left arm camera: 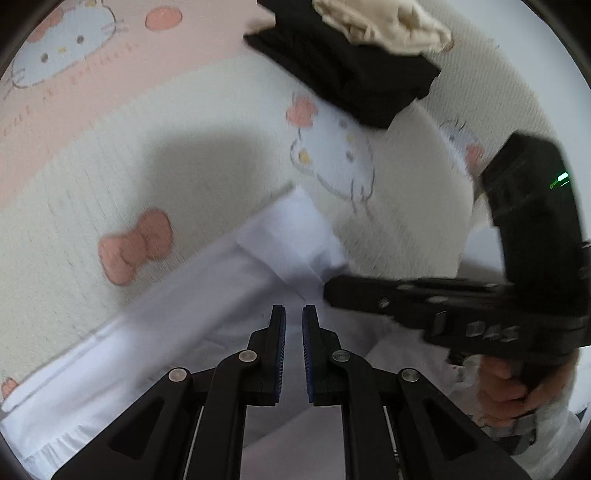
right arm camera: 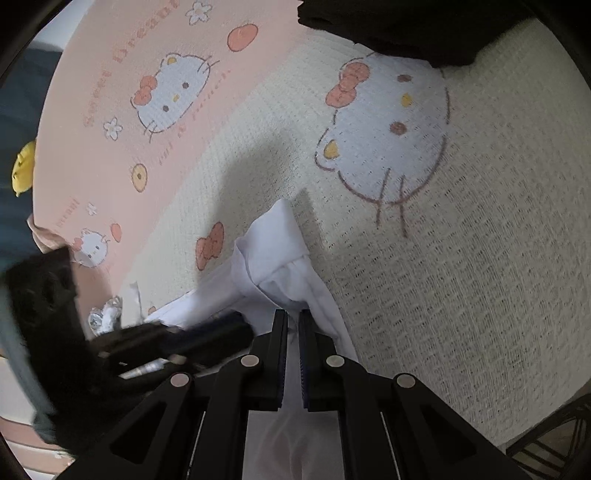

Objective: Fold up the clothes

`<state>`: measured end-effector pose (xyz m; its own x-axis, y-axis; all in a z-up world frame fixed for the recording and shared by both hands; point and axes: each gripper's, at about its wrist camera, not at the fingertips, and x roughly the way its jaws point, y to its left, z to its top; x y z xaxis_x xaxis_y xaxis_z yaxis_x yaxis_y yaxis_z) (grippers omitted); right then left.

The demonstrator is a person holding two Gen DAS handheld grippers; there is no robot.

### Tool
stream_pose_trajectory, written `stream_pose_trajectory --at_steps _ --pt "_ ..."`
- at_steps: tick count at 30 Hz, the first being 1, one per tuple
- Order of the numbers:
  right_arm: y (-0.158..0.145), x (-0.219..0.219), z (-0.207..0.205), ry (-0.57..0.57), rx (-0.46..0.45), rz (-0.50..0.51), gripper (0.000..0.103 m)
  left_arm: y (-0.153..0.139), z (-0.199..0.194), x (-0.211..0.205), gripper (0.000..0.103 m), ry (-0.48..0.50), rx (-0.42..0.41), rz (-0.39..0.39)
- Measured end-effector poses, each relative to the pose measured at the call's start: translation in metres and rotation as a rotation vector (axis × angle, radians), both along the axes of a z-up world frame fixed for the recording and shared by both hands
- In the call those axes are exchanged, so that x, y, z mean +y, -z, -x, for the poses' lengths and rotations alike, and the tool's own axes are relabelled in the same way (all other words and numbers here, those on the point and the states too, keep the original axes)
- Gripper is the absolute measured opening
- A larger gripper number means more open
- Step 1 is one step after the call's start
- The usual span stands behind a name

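A white garment [left arm camera: 207,295] lies rumpled on a cream and pink blanket [left arm camera: 110,166] printed with cartoon cats. My left gripper [left arm camera: 293,314] points down at it with jaws nearly together and white cloth in the narrow gap. In the right wrist view, my right gripper [right arm camera: 293,317] is shut on a bunched fold of the white garment [right arm camera: 280,258], which drapes off its tips. The two grippers sit close together. The right gripper [left arm camera: 327,291] comes in from the right, held by a hand [left arm camera: 509,391]. The left gripper [right arm camera: 245,326] comes in from the left, blurred.
A folded black garment [left arm camera: 351,74] with a cream garment [left arm camera: 380,26] on it lies at the blanket's far side; the black garment [right arm camera: 406,26] also shows at the top of the right wrist view. A crinkled silver wrapper [right arm camera: 107,314] and a yellow object [right arm camera: 22,166] sit at the left.
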<state>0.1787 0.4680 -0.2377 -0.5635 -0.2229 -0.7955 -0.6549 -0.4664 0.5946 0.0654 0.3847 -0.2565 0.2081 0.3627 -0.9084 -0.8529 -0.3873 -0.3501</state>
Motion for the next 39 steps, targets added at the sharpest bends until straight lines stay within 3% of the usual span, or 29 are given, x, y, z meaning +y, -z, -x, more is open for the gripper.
stream_pose_trajectory --at_steps 11,12,14,19,23,29,33,35,39 --pt "-0.014 0.002 -0.016 0.03 0.053 0.01 0.008 -0.009 -0.032 -0.012 0.008 -0.016 0.054 -0.014" --pt "-0.016 0.0 -0.017 0.033 0.063 0.014 0.011 -0.012 -0.032 -0.013 0.008 -0.04 0.061 -0.019" --pt "-0.023 -0.005 -0.018 0.038 0.083 0.004 0.03 -0.022 -0.026 -0.024 0.008 -0.131 0.039 -0.062" --pt "-0.05 -0.022 -0.026 0.046 0.141 -0.065 0.046 -0.053 -0.006 -0.084 0.008 -0.42 -0.032 -0.233" --pt "-0.071 -0.046 -0.034 0.033 0.17 -0.098 0.049 -0.069 -0.001 -0.125 0.008 -0.488 -0.038 -0.238" --pt "-0.112 -0.083 -0.051 -0.028 0.16 -0.194 0.049 -0.102 0.0 -0.19 0.008 -0.589 0.083 -0.19" --pt "-0.151 -0.105 -0.056 -0.054 0.215 -0.255 0.049 -0.13 0.013 -0.25 0.008 -0.727 0.043 -0.249" --pt "-0.172 -0.114 -0.057 -0.085 0.233 -0.289 0.058 -0.145 0.014 -0.274 0.008 -0.79 0.035 -0.273" --pt "-0.214 -0.131 -0.056 -0.174 0.226 -0.364 0.063 -0.188 0.005 -0.324 0.008 -0.878 0.117 -0.301"
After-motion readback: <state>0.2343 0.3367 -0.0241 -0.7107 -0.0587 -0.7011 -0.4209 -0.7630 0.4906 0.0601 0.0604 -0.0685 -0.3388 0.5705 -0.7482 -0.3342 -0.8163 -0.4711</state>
